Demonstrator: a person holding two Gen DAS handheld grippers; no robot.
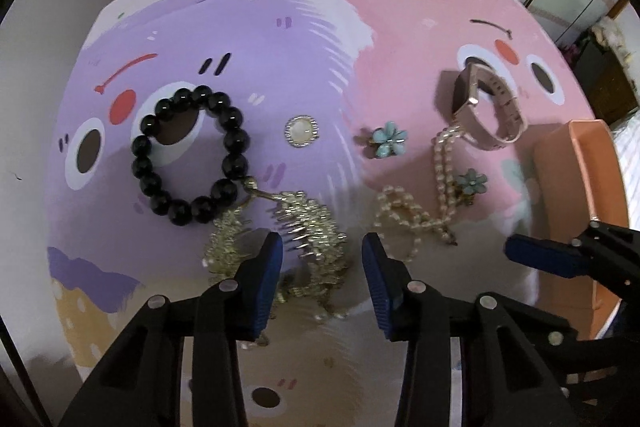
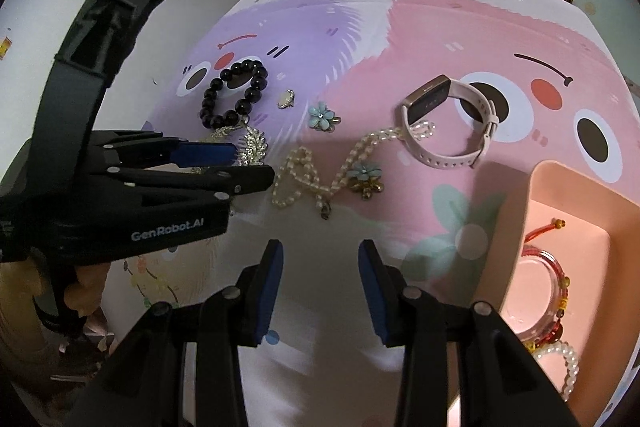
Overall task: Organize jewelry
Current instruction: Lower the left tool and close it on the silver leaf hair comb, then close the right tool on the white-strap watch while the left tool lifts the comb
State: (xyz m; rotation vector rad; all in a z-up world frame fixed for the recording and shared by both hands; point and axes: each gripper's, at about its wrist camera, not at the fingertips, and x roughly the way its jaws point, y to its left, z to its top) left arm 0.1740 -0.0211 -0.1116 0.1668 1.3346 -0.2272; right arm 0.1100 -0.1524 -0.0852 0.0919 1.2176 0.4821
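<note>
The silver leaf-shaped jewelry [image 1: 308, 231] lies on the cartoon-printed mat [image 1: 256, 39], right under your left gripper [image 1: 322, 267]. Your left jaws are spread wide, one blue pad on each side of the piece, and nothing is clasped between them; from the right wrist view the same gripper [image 2: 248, 163] hangs over that silver cluster [image 2: 252, 147].

Just beyond it, the black bead bracelet [image 1: 192, 155] rests on the purple half of the mat, and the silver piece's hook end touches its near edge. A small round pearl brooch [image 1: 302, 133] sits beside the bracelet, apart from it. Further to your right a blue flower ornament [image 1: 388, 141] lies on the pink half, with a second blue flower [image 1: 472, 183] nearer the tray. A pearl strand [image 1: 420, 203] winds between them, looping from near the left gripper up toward the pink-strapped watch [image 1: 488, 107], whose band stands on its edge over one end of the strand.

Your right gripper [image 2: 320, 283] hovers above a bare pale patch of the mat, its jaws also parted and holding nothing. In the left wrist view only its tip [image 1: 540, 255] shows, near the tray.

The pink tray [image 2: 516, 219] sits at the mat's right corner. Inside it you already have a red beaded bracelet [image 2: 560, 291] and a white pearl bracelet [image 2: 568, 367].
</note>
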